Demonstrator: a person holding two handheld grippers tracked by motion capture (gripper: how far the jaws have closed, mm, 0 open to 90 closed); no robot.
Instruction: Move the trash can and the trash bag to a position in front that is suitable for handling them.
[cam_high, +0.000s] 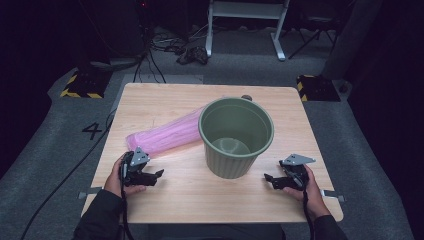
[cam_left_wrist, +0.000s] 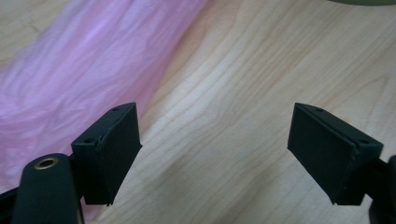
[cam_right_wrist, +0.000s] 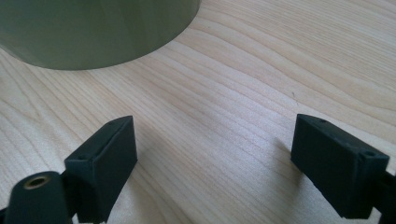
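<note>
- My left gripper (cam_high: 156, 174) hovers over the wooden table (cam_high: 165, 205), jaws spread wide with nothing between them, on the near-left side of the green bucket (cam_high: 236, 137).
- The pink plastic roll (cam_high: 162, 136) lies just beyond that gripper, running from its near end up to the bucket's left wall, which it seems to touch; in the left gripper view the roll (cam_left_wrist: 79, 70) sits ahead of the left-hand jaw.
- My right gripper (cam_high: 270, 179) rests on the bucket's near-right side, jaws likewise parted and empty, pointing at the bucket's base (cam_right_wrist: 93, 32).
</note>
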